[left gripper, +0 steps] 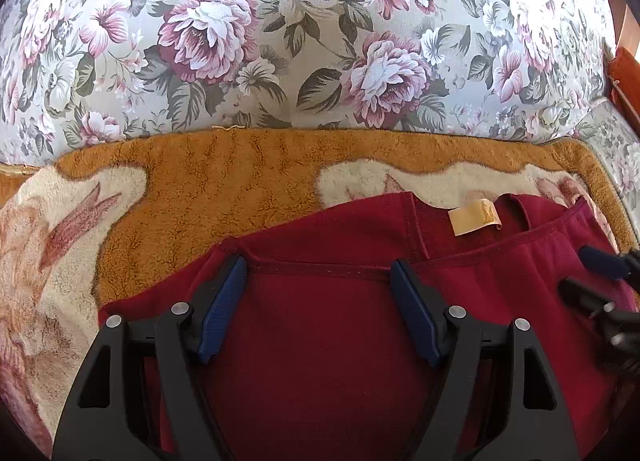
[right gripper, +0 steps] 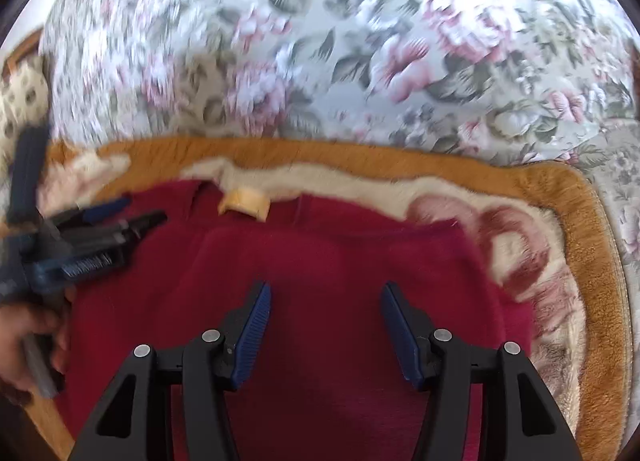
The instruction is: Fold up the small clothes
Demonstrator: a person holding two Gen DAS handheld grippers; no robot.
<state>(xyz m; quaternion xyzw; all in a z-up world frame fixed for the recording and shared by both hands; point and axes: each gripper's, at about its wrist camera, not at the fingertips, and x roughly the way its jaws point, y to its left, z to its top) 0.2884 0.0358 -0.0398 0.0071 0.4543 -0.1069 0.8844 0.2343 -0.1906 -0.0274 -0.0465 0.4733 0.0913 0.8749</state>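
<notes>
**Slip risk over the red fleece, both claws wide and empty**

Trouble first: the maroon fleece garment (left gripper: 320,341) lies in loose layers on the plush rug (left gripper: 200,189), and the left gripper (left gripper: 318,277) has its jaws spread wide, gripping nothing, tips resting right at the stitched hem just ahead of them. Close there and it may pinch only the top layer, dragging the fold crooked. Beyond its right finger sits the tan neck label (left gripper: 474,219), so the collar end is forward-right of it. Over to the right gripper (right gripper: 326,303): jaws equally wide, nothing held, poised over the middle of the cloth, and its view is smeared with motion, so a hasty grab could bunch fabric. Both claws point toward the floral sofa cushion (left gripper: 320,41), tilted down at the cloth.
</notes>
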